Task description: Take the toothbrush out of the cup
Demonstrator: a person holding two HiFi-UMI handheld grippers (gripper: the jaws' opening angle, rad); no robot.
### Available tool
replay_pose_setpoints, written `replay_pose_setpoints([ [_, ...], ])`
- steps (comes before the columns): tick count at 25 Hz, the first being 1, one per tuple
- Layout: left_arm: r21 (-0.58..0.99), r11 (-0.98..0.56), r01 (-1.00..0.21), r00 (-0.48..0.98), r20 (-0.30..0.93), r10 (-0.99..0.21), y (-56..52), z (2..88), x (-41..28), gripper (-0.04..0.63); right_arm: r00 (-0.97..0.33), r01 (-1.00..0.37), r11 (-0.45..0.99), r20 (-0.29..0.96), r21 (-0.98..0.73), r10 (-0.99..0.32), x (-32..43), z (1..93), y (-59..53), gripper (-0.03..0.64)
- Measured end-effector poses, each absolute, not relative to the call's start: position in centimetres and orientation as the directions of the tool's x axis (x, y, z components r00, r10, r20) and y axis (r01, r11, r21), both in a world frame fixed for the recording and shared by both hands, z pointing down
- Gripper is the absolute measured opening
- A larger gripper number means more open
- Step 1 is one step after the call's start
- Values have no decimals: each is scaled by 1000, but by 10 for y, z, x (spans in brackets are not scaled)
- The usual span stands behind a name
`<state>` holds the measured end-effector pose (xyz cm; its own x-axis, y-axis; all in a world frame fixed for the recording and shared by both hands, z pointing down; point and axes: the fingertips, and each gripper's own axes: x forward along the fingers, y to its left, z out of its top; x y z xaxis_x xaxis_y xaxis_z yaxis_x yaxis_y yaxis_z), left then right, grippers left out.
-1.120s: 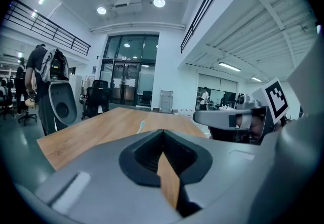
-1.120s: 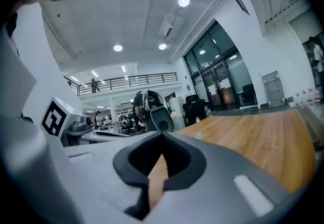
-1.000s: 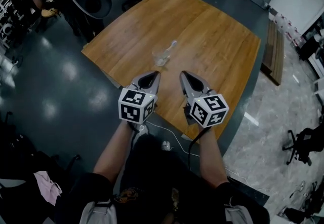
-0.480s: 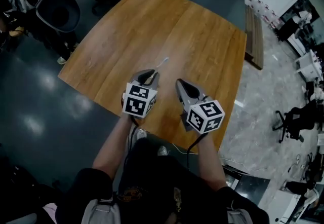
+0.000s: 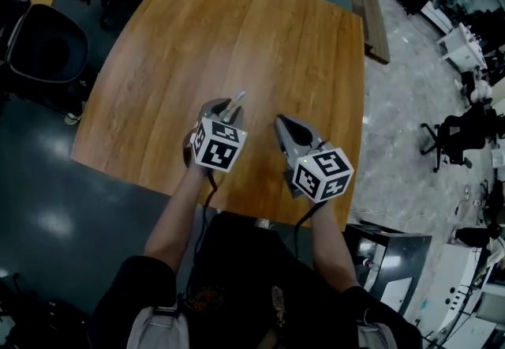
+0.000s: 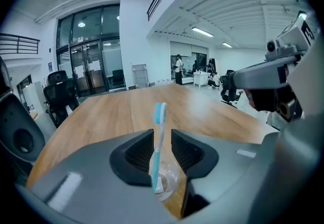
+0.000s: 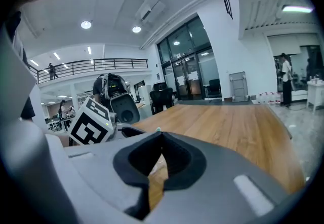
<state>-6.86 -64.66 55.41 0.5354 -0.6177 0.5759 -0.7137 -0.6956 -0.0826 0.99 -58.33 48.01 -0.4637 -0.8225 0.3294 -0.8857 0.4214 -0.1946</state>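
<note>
1. While the left gripper (image 6: 162,137) has its jaws set on either side of the clear cup (image 6: 167,181), the pads look to be pressing on its wall. That reads as a grasp on the cup, though the see-through plastic makes the contact hard to judge.
2. A blue-and-white toothbrush (image 6: 158,139) stands in that cup, nearly upright. Its bristle head rises above the jaws and its foot is down at the cup's bottom.
3. From the head view the cup is almost wholly hidden under the left gripper. Only the top of the toothbrush pokes out past the jaw tips, leaning toward the table's far right corner.
4. Cup and toothbrush sit on the wooden table (image 5: 260,31), close to its near edge and about midway along it.
5. The right gripper (image 7: 161,134) is clenched on nothing — its jaw tips meet, and bare table wood shows through the gap behind them.
6. It sits to the right of the left gripper and apart from it, by the near edge toward the table's near right corner. It points the same way, across the table.
7. In the right gripper view the left gripper's marker cube (image 7: 88,121) shows at the left — a small pale tip of the toothbrush just peeks over the jaw line beside it.
8. The person's forearms (image 5: 177,213) reach up from the bottom of the head view to both grippers.
9. A dark office chair (image 5: 43,47) stands on the floor off the table's left edge.
</note>
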Motion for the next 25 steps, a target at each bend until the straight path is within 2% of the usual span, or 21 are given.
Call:
replay_pose_setpoints([
  [3, -81, -705, -704, 536, 590, -604, -651, 564, -64, 96, -443, -896, 397, 335, -201, -831, 15, 488, -585, 2],
  [6, -104, -713, -694, 534, 589, -606, -655, 565, -60, 41, -440, -897, 391, 341, -204, -831, 19, 492, -584, 2],
  [12, -122, -698, -706, 535, 553, -638, -648, 553, -60, 32, -443, -896, 398, 330, -199, -833, 30, 489, -575, 2],
  [21, -195, -523, -830, 457, 299, -837, -630, 457, -82, 29, -541, -840, 503, 249, -205, -803, 37, 467, -549, 2],
  [25, -169, -444, -880, 403, 232, -885, -587, 417, -82, 29, -601, -797, 562, 200, -220, -774, 52, 453, -514, 2],
])
